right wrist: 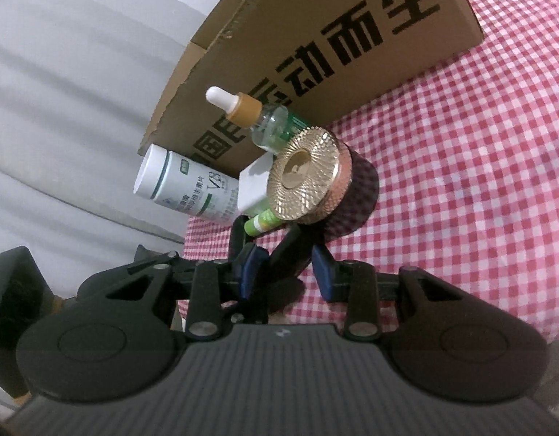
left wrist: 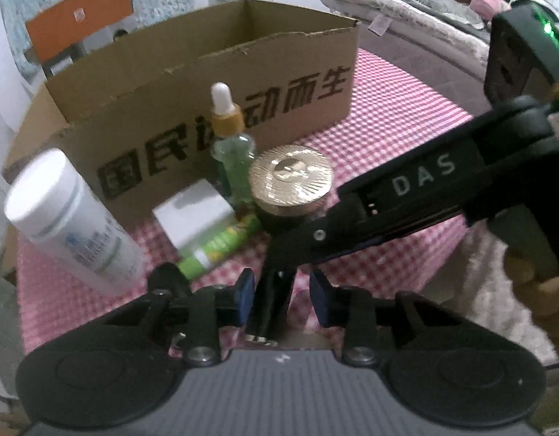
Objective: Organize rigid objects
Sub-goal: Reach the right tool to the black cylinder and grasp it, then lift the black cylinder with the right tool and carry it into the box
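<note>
A pink-and-white checked tablecloth (left wrist: 388, 138), brown cardboard box (left wrist: 221, 83) with black characters, gold-lidded jar (left wrist: 290, 178), white bottle (left wrist: 68, 218).

Your light is soft, dim and indoor, casting only faint shadows, with glare glinting off the gold jar lid (left wrist: 291, 174), motion blur smearing the white bottle (left wrist: 70, 218) at lower left, and fisheye bending plus dark vignetting in every frame corner.

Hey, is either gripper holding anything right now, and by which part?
Nothing is held: the left gripper and the right gripper are both open, short of the gold-lidded jar.
</note>
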`<state>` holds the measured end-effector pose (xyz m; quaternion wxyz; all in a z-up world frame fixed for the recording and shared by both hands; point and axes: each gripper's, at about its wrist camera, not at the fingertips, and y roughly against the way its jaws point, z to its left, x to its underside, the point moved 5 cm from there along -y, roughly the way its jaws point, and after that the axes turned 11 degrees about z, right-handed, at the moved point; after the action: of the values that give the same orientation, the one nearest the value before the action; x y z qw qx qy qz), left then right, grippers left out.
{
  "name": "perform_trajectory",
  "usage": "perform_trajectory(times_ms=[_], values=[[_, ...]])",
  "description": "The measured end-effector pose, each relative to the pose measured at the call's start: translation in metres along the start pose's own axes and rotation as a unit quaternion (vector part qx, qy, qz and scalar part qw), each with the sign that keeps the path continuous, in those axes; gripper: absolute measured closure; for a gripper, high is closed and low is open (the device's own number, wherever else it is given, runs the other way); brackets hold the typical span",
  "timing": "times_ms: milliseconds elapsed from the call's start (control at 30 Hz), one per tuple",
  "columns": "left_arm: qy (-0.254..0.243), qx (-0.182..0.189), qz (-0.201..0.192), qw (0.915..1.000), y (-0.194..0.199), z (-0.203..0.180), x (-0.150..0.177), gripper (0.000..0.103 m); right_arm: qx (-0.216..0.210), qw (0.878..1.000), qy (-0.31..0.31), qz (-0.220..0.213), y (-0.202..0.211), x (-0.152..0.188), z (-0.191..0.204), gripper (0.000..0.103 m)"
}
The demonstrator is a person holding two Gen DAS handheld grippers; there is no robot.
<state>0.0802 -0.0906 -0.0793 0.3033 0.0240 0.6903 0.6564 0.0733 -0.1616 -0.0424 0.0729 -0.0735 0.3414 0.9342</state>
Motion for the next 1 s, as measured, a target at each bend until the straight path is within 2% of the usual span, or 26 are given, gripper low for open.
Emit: perform_trajectory(times_ms=[67,233,467,600,700,1000], values=[[0.002,0.005,0.005,1.0000,-0.003,-0.003,0.003,0.069,0.005,1.000,0.001,0.001,0.003,0.003,-0.003,0.071],[-0.003,-0.011,0.002,0.9999,-0.005,-0.006,0.005,0.069,0.017,1.000,0.011,0.000,0.001,0.005,0.000,0.072],[0.022,0.008,0.003,0.9997,-0.007,0.004,0.004,0.068,0.046,0.998,0.037,0.002,-0.014,0.001,0.015,0.077],[0.029,0.009,0.002,0.9995,-0.007,0.009,0.005,0.069,0.047,0.998,0.041,0.008,-0.020,0.002,0.019,0.079],[0.033,0.000,-0.005,0.9994,-0.006,0.014,0.007,0.076,0.046,0.998,0.043,0.005,-0.023,0.001,0.021,0.080],[0.041,-0.006,-0.016,0.9990,0.004,0.013,0.014,0.077,0.037,0.999,0.037,-0.001,-0.023,0.004,0.024,0.081]])
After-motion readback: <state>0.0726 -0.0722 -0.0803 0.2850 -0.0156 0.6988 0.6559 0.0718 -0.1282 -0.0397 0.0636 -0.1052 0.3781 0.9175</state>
